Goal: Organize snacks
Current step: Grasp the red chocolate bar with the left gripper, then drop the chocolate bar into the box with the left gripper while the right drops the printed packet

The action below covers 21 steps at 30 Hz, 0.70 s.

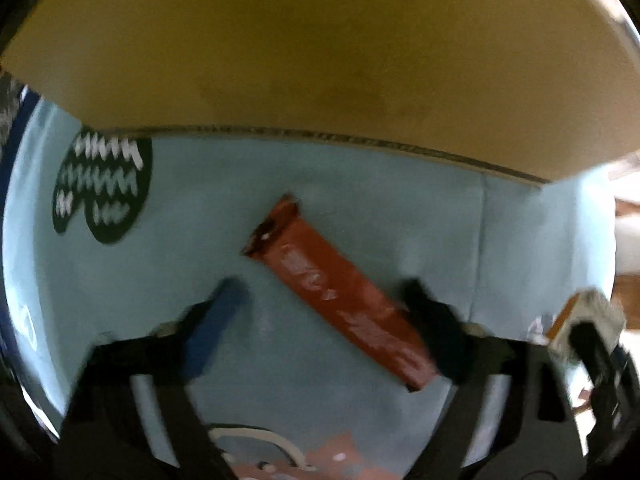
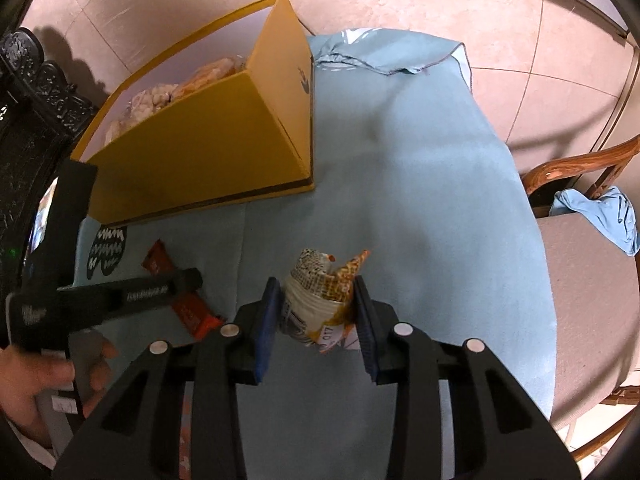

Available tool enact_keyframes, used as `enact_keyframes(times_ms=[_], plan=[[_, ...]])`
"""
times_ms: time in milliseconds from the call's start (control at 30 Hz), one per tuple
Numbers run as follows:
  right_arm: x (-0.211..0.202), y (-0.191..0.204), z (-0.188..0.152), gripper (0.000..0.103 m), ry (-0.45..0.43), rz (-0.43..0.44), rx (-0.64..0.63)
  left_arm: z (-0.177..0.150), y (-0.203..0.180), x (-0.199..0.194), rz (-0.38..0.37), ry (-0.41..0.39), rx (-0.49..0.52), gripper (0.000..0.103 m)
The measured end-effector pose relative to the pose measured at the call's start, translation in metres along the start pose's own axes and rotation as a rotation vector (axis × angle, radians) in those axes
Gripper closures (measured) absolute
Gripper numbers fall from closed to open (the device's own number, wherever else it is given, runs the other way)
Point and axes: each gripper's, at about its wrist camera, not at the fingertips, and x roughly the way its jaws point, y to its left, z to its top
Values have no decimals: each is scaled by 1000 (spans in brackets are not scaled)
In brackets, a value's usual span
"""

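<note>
From the left wrist view, the left tongs [image 1: 320,304] stand spread wide with nothing between their tips. A red-brown snack bar [image 1: 340,292] lies flat and slanted on the light blue cloth [image 1: 200,248] covering the worktop; its lower end reaches the right finger, though the blur leaves it unclear whether they touch. Just beyond the bar rises the yellow wall of a cardboard box [image 1: 320,52], filling the upper half of the view. A dark printed patch [image 1: 102,186] with white zigzags marks the cloth at left.

From the right wrist view, the right tongs [image 2: 316,308] are closed on a crumpled snack packet [image 2: 320,296], white with orange and patterned print, pinched between the blue pads [image 2: 266,320]. The same box [image 2: 200,140] stands on the cloth to the upper left, open at the top, with pale bagged snacks [image 2: 168,92] inside. The left tongs [image 2: 168,286] hover over the snack bar [image 2: 188,308] to the left, held by a hand [image 2: 44,384]. A wooden chair [image 2: 580,280] stands at right, carrying a blue rag [image 2: 600,216].
</note>
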Motion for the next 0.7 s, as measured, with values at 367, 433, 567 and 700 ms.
enact_keyframes(times_ms=[367,433,567,700], plan=[[-18,23,1,67,-17,42,-55,-45,84,-38,-155,-41,57,80],[-23,28,1,67,-25,53,-71,-54,94,-53,-157,-67,60,80],[-38,40,4,67,-43,82,-89,-49,106,-88,-160,-130,51,79],[-58,53,11,67,-74,116,-111,-40,102,-134,-162,-201,67,79]])
